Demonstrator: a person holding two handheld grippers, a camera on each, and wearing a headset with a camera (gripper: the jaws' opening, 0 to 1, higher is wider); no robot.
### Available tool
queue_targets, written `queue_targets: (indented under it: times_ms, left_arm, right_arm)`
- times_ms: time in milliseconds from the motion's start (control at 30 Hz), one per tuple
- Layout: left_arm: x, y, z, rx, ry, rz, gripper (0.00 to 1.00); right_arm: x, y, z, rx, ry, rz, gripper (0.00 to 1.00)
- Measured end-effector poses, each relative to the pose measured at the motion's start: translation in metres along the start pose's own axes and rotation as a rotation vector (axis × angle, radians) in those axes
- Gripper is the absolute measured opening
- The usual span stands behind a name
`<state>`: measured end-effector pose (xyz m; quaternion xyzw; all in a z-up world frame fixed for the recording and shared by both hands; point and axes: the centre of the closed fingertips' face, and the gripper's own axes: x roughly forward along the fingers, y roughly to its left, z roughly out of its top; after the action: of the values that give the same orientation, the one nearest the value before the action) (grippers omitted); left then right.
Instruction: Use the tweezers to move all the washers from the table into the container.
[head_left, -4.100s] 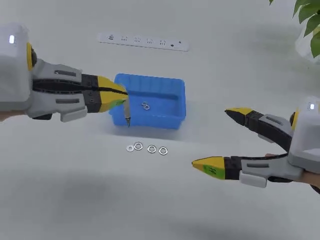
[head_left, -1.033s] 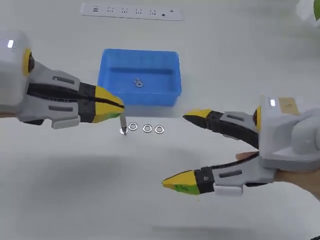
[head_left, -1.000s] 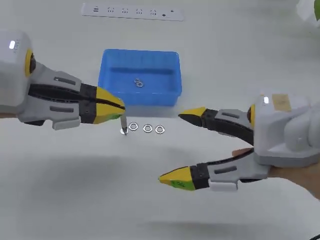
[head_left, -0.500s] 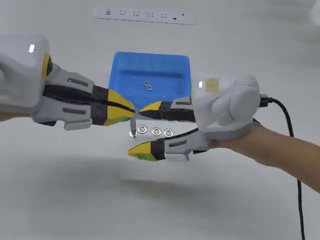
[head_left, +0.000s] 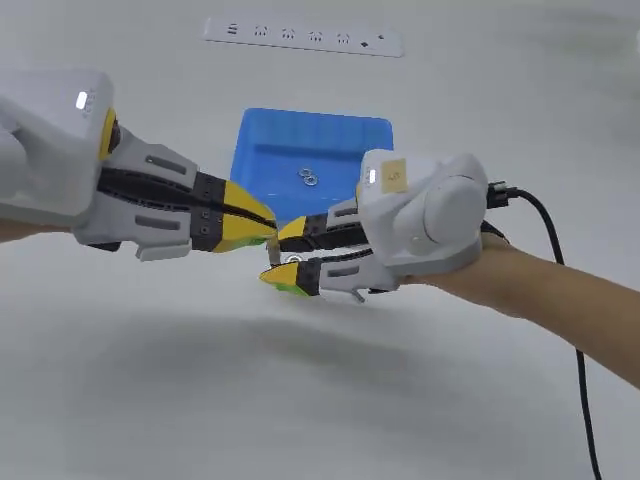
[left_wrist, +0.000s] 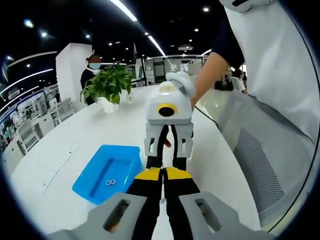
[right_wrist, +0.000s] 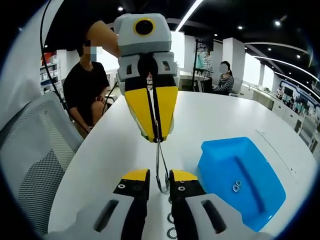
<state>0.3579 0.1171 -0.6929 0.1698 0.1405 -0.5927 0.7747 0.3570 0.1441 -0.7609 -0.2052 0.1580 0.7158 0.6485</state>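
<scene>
The tweezers (right_wrist: 160, 165) hang nearly upright over the bench (right_wrist: 210, 115), with their upper end pinched between the closed yellow tips of the left gripper (left_wrist: 162, 173). Their lower part passes down between the jaws of the right gripper (right_wrist: 159, 175), which faces the left one head-on. The right jaws stand narrowly apart on either side of the tweezers. A sliver of gap shows on one side, and I cannot tell whether the other pad touches the metal.

Just below the right jaws in the right gripper view, two loose washers (right_wrist: 171, 225) lie flat on the bare bench, one beyond the other, just beside the container's near wall. The tweezer tips are close above the bench near them; I cannot tell whether they touch a washer.

The blue container (right_wrist: 215, 160), a shallow rectangular tray, sits toward the middle of the bench, beyond the meeting grippers in the head view. Two washers (right_wrist: 236, 186) lie together on its floor, touching or nearly so.

A white power strip (head_left: 300, 35) lies farther off, toward the far edge of the bench. A black cable (head_left: 545, 215) trails from the back of the right gripper along the person's forearm. A potted plant (left_wrist: 107, 86) stands on the bench well beyond the container in the left gripper view.
</scene>
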Motion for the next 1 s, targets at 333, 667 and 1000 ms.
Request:
queue_targets:
  times_ms: [333,667,1000]
  left_arm:
    - [0.001,-0.006,-0.001,0.008,0.011,0.005,0.04]
    - [0.004,-0.006,-0.004,0.002,0.035,0.051,0.05]
    - [0.004,-0.005,0.009,-0.011,0.015,0.089,0.21]
  right_arm:
    - [0.002,0.001,-0.002,-0.050,0.031,0.003,0.10]
    - [0.002,0.000,-0.001,-0.065,0.037,0.000,0.10]
    - [-0.005,0.002,0.005,-0.081,0.036,-0.008,0.10]
